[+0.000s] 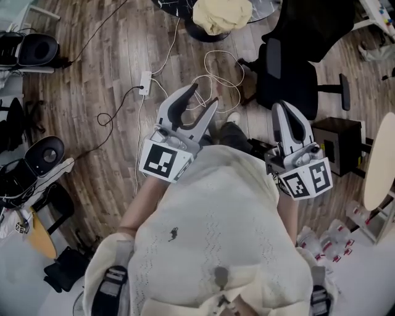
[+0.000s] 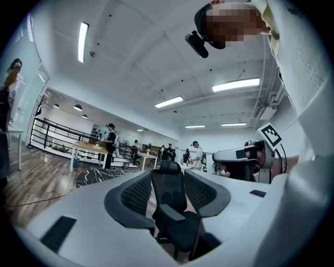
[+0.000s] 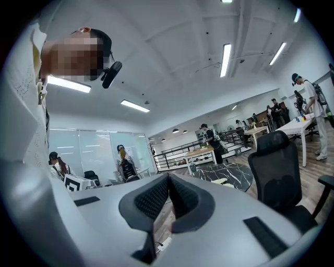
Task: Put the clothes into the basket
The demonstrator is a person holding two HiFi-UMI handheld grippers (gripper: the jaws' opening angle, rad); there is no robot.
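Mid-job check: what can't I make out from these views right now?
- Basket: in none of the views, so its place is unknown.
- Pale yellow cloth, head view: cut off by the top edge.
- Floor below the person, head view: hidden by their cream top.
- Black office chair, left gripper view: base hidden by the left gripper.

On the floor ahead of the left gripper [image 1: 205, 94], a power strip [image 1: 145, 82], with cables [image 1: 219, 68] trailing to its right. Farther ahead, a heap of clothes [image 1: 222, 15] on a table [image 1: 168, 6]. Ahead of the right gripper [image 1: 282, 108], an office chair [image 1: 290, 74]; just right of that gripper, a cabinet [image 1: 336, 145].
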